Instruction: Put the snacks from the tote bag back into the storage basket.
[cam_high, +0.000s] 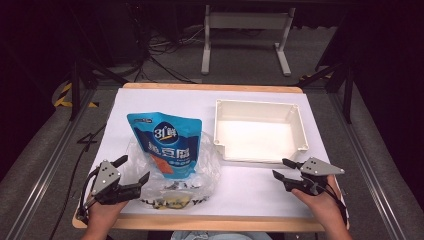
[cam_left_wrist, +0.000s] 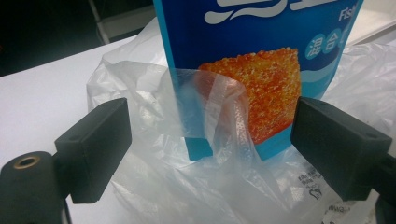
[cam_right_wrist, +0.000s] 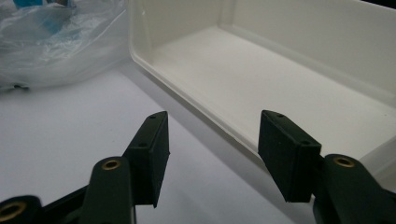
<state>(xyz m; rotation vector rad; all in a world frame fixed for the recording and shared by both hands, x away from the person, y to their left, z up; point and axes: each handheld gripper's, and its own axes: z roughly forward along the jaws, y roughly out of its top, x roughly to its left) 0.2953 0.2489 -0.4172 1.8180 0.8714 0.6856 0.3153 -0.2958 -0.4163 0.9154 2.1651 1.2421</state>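
A blue food pouch (cam_high: 167, 140) with an orange picture lies on a clear plastic bag (cam_high: 200, 172) at the left of the white table. My left gripper (cam_high: 131, 167) is open at the bag's near left edge. In the left gripper view the pouch (cam_left_wrist: 261, 56) and crumpled bag (cam_left_wrist: 154, 154) lie between and beyond the spread jaws, with nothing gripped. My right gripper (cam_high: 281, 168) is open just in front of the white bin (cam_high: 260, 131). In the right gripper view its jaws frame the bin's near wall (cam_right_wrist: 187, 88).
The white bin holds nothing and sits at the table's back right. A wooden table edge (cam_high: 210, 222) runs along the front. Bare white surface (cam_high: 245, 192) lies between the two grippers. Cables and a table frame (cam_high: 245, 30) stand on the dark floor behind.
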